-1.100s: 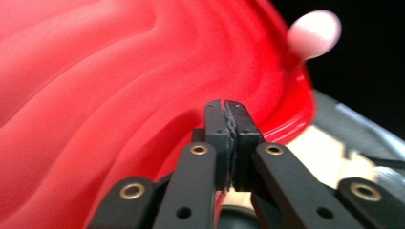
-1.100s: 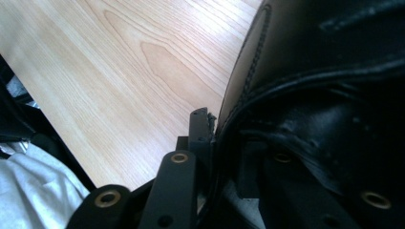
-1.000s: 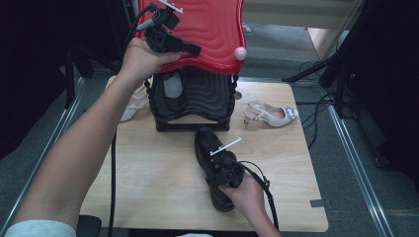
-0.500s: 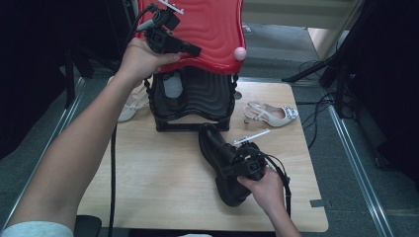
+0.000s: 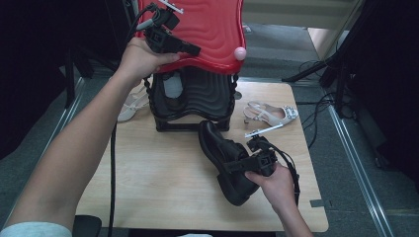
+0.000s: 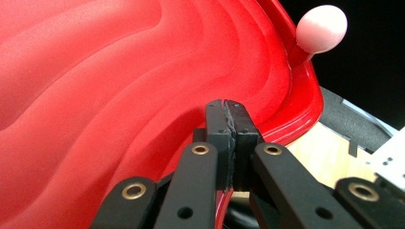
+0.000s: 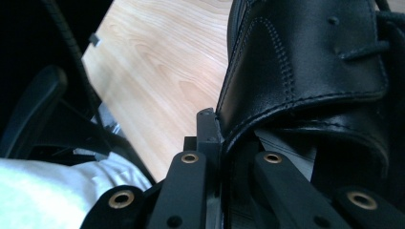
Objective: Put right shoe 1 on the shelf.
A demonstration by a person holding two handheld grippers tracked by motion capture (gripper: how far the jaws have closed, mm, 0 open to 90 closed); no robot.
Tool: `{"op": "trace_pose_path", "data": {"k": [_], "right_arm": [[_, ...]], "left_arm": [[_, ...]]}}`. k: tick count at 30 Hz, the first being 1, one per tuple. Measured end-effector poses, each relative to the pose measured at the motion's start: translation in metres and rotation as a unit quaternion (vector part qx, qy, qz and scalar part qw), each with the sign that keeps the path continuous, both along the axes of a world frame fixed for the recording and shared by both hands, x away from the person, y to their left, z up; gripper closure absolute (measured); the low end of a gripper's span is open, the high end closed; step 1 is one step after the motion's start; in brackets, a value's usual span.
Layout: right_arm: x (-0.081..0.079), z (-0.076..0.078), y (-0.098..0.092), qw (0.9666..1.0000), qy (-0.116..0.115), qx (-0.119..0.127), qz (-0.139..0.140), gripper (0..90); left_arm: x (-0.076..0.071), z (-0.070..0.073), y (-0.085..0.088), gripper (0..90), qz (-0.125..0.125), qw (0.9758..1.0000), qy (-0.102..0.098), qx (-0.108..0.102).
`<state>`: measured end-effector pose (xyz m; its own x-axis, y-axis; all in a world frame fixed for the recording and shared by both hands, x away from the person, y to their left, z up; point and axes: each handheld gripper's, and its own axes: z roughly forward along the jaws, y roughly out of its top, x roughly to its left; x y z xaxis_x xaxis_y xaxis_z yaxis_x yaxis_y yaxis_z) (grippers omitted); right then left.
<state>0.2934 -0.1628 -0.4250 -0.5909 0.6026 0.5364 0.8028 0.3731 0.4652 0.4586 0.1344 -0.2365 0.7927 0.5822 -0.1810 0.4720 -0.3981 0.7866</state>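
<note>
The right gripper (image 5: 236, 163) is clamping the black leather shoe's (image 5: 225, 158) collar between its closed jaws, while the left gripper (image 5: 190, 49), pinching shut, is holding up the red lid (image 5: 212, 29); the heavy shoe could be twisting loose.

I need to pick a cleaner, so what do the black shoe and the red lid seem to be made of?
The black shoe looks like smooth leather or a leather look-alike: soft sheen, stitched seams. The red lid looks like glossy moulded plastic: rippled relief, bright highlights along its rim.
</note>
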Motion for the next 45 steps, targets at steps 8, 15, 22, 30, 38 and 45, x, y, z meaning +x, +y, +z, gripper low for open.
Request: {"op": "trace_pose_path", "data": {"k": [8, 15, 22, 30, 38, 45], "right_arm": [[-0.002, 0.043, -0.001, 0.9996, -0.024, 0.014, 0.008, 87.5], [0.016, 0.062, 0.011, 0.9987, -0.049, 0.012, 0.004, 87.4], [0.038, 0.073, 0.031, 0.9963, -0.084, 0.006, -0.016, 87.4], [0.059, 0.074, 0.054, 0.9872, -0.144, -0.017, -0.066, 87.4], [0.065, 0.058, 0.077, 0.9672, -0.224, -0.064, -0.100, 87.3], [0.074, 0.047, 0.095, 0.9531, -0.258, -0.093, -0.127, 87.3]], "left_arm": [[0.002, 0.000, 0.001, 90.0, 0.000, 1.0000, 0.009, -0.003], [0.000, 0.000, 0.000, 90.0, 0.001, 1.0000, -0.001, 0.002], [0.000, 0.000, -0.001, 90.0, -0.001, 1.0000, -0.004, 0.004], [-0.002, 0.000, -0.002, 90.0, 0.000, 0.9999, -0.011, 0.008], [-0.002, 0.000, -0.001, 90.0, -0.001, 0.9999, -0.012, 0.008], [-0.001, 0.000, -0.001, 90.0, 0.000, 1.0000, -0.007, 0.006]]}}
